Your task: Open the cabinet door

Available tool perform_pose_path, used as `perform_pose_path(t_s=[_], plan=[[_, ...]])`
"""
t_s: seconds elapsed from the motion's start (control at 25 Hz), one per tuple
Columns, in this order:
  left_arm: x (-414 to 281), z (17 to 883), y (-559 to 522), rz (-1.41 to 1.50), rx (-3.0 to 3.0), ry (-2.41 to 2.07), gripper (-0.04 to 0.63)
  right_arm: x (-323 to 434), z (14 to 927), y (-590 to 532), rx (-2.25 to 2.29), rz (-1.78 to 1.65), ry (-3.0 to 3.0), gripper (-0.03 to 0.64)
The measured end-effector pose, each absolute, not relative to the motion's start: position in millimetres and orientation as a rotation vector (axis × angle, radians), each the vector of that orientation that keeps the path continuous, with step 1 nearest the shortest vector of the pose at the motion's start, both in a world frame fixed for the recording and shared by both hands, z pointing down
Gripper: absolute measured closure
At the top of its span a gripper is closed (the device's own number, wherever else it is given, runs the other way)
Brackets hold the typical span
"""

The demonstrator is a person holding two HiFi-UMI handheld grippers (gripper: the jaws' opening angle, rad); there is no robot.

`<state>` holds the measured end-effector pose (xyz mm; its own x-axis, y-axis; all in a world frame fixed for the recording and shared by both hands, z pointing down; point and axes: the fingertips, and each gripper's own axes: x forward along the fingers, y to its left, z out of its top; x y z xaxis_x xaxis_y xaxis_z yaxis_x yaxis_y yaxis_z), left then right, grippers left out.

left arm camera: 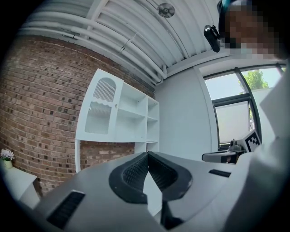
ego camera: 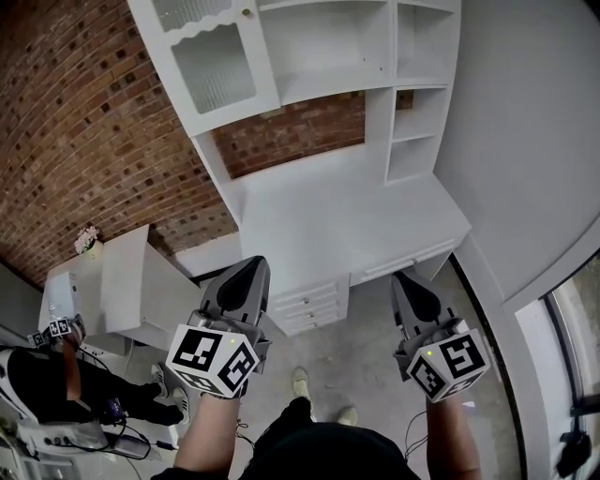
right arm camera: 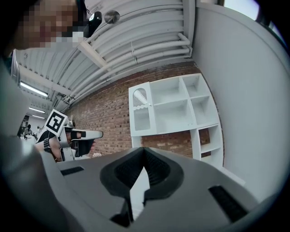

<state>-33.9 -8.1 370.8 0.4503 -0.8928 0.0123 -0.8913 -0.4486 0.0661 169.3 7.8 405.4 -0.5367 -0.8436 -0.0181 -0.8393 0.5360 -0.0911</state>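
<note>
The white wall cabinet has one glass-panelled door (ego camera: pixel 211 61) at its upper left, standing closed, with a small knob (ego camera: pixel 247 12) at its edge. The door also shows in the left gripper view (left arm camera: pixel 100 111) and in the right gripper view (right arm camera: pixel 141 113). Both grippers are held well short of the cabinet, level, above the floor in front of the desk. My left gripper (ego camera: pixel 246 272) (left arm camera: pixel 147 154) is shut with nothing in it. My right gripper (ego camera: pixel 405 281) (right arm camera: pixel 144 149) also has its jaws together and holds nothing.
Open shelves (ego camera: pixel 417 84) fill the cabinet's right side above a white desk top (ego camera: pixel 347 225) with drawers (ego camera: pixel 309 305). A low white side table (ego camera: pixel 122 281) with flowers (ego camera: pixel 87 239) stands left by the brick wall. Another person (ego camera: pixel 56 375) sits lower left. A window (ego camera: pixel 577 319) lies right.
</note>
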Motion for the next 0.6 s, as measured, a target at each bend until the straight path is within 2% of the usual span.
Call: perform_pose_path(t_s=[0.6], plan=[[-100.2,331.7,-177.7,-0.076,2.829,-1.509,0.589,90.9,398.3,-118.8,-1.588,-0.129,2.638,0.612]])
